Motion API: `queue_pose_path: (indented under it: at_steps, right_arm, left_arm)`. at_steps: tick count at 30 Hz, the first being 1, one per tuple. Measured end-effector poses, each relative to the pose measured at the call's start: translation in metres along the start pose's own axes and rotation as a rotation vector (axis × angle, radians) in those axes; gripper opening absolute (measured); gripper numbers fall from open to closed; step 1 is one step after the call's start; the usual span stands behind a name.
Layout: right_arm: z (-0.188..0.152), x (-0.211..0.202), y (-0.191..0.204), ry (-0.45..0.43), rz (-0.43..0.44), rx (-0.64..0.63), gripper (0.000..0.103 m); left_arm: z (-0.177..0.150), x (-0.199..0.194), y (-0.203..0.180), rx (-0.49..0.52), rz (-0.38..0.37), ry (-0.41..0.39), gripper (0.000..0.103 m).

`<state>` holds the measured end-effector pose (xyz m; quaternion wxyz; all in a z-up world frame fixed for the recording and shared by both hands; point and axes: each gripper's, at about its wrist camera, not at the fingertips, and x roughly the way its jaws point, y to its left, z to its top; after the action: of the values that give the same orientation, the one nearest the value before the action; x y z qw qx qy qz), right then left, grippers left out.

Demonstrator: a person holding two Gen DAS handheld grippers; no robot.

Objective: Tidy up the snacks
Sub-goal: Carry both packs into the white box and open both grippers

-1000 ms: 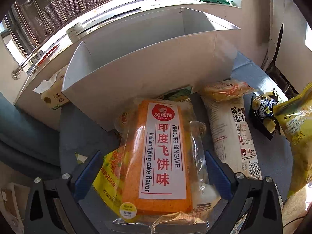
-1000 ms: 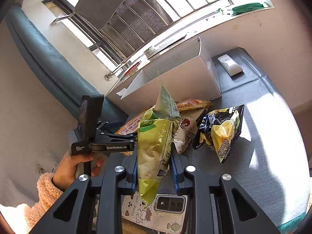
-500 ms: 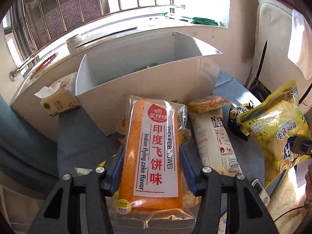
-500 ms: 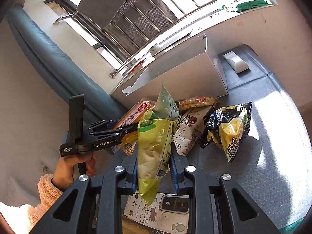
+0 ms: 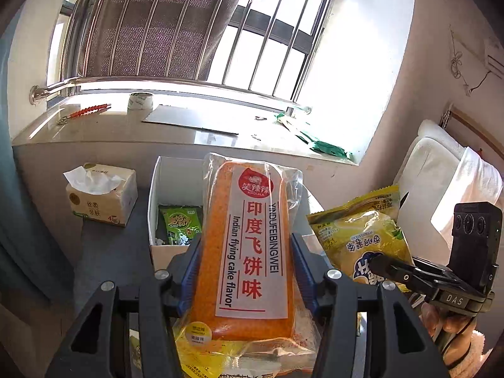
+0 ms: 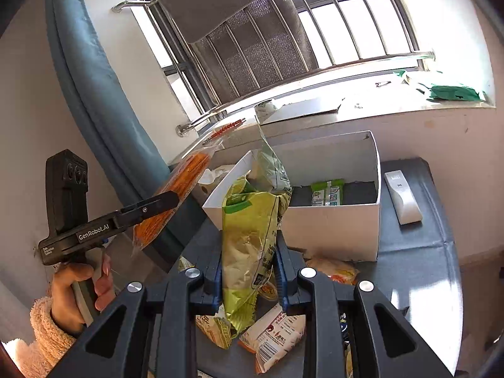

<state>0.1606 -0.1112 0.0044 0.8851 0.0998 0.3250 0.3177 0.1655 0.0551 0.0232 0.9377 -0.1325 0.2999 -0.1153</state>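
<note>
Left hand-held gripper [image 5: 244, 278]: clenched on the orange flying-cake pack [image 5: 249, 252], blue pads pressing both long sides; the pack is held up off the surface, tilted toward the window.
Right hand-held gripper [image 6: 249, 271]: clamped on a yellow-green chip bag [image 6: 249, 236], which stands upright between the pads, its crumpled top rising in front of the box's near corner.
White box [image 6: 334, 226]: open-topped, standing on the grey surface below the windowsill; a green snack packet [image 6: 327, 192] lies on its floor.
Loose snacks: a white and red packet [image 6: 277, 330] and an orange-yellow packet [image 6: 334, 271] lie on the grey surface just in front of the box, below the right gripper.
Tissue pack [image 5: 100, 193]: sits left of the box, near the wall under the sill.
White remote [image 6: 401, 193]: lies on the grey surface just right of the box.
Windowsill [image 5: 176, 126]: carries a roll of tape [image 5: 140, 101] and a green bag [image 5: 318, 143].
</note>
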Motion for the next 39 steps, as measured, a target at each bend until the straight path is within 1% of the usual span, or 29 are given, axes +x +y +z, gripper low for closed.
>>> queue_pose_path:
  at_steps: [2, 4, 5, 7, 9, 10, 11, 12, 13, 14, 15, 16, 17, 19, 20, 23, 26, 29, 32, 34, 39]
  right_arm:
    - [0.029, 0.022, 0.001, 0.005, -0.049, -0.032, 0.028]
    - [0.054, 0.048, 0.000, 0.022, -0.139, -0.067, 0.028]
    - [0.064, 0.061, -0.001, 0.034, -0.186, -0.087, 0.028]
    - [0.082, 0.088, -0.008, 0.074, -0.272, -0.121, 0.028]
    - [0.094, 0.111, -0.019, 0.118, -0.346, -0.145, 0.028]
    - [0.098, 0.121, -0.027, 0.134, -0.384, -0.151, 0.028]
    - [0.101, 0.129, -0.035, 0.152, -0.422, -0.157, 0.028]
    - [0.103, 0.135, -0.044, 0.167, -0.457, -0.152, 0.029]
    - [0.105, 0.140, -0.055, 0.186, -0.482, -0.142, 0.030]
    - [0.105, 0.145, -0.065, 0.205, -0.493, -0.131, 0.035]
    - [0.106, 0.148, -0.073, 0.223, -0.502, -0.118, 0.046]
    - [0.105, 0.149, -0.079, 0.234, -0.510, -0.110, 0.084]
    - [0.104, 0.147, -0.081, 0.216, -0.506, -0.110, 0.103]
    - [0.101, 0.130, -0.077, 0.118, -0.503, -0.133, 0.103]
    - [0.098, 0.125, -0.072, 0.102, -0.505, -0.150, 0.103]
    - [0.095, 0.115, -0.058, 0.099, -0.469, -0.172, 0.103]
    - [0.087, 0.102, -0.039, 0.081, -0.426, -0.196, 0.103]
    - [0.074, 0.086, -0.020, 0.075, -0.377, -0.222, 0.103]
    - [0.057, 0.068, -0.003, 0.059, -0.331, -0.238, 0.103]
    - [0.046, 0.053, 0.006, 0.039, -0.297, -0.240, 0.103]
    - [0.011, 0.021, 0.022, -0.002, -0.260, -0.237, 0.103]
  left_arm:
    - [0.025, 0.021, 0.005, -0.025, 0.019, -0.008, 0.057]
    - [0.045, 0.046, 0.014, -0.054, 0.043, -0.002, 0.057]
    - [0.053, 0.061, 0.019, -0.072, 0.049, 0.014, 0.057]
    - [0.064, 0.088, 0.029, -0.097, 0.077, 0.042, 0.057]
    - [0.068, 0.110, 0.032, -0.072, 0.121, 0.065, 0.059]
    - [0.069, 0.118, 0.035, -0.072, 0.133, 0.070, 0.061]
    - [0.069, 0.127, 0.039, -0.076, 0.143, 0.086, 0.073]
    - [0.071, 0.135, 0.044, -0.082, 0.160, 0.111, 0.093]
    - [0.068, 0.139, 0.048, -0.085, 0.184, 0.121, 0.098]
    - [0.068, 0.142, 0.050, -0.077, 0.205, 0.127, 0.103]
    - [0.067, 0.143, 0.051, -0.065, 0.212, 0.135, 0.103]
    - [0.065, 0.142, 0.052, -0.057, 0.212, 0.144, 0.103]
    - [0.063, 0.140, 0.052, -0.055, 0.210, 0.150, 0.103]
    - [0.059, 0.133, 0.052, -0.048, 0.214, 0.150, 0.103]
    - [0.057, 0.127, 0.051, -0.039, 0.215, 0.140, 0.103]
    - [0.052, 0.104, 0.047, -0.014, 0.205, 0.115, 0.103]
    - [0.045, 0.071, 0.038, 0.010, 0.193, 0.064, 0.103]
    - [0.034, 0.037, 0.026, 0.053, 0.178, 0.034, 0.103]
    - [0.016, 0.005, 0.017, 0.079, 0.166, 0.009, 0.103]
    - [0.002, -0.012, 0.012, 0.078, 0.159, -0.002, 0.103]
    - [-0.040, -0.046, -0.001, 0.063, 0.153, -0.046, 0.103]
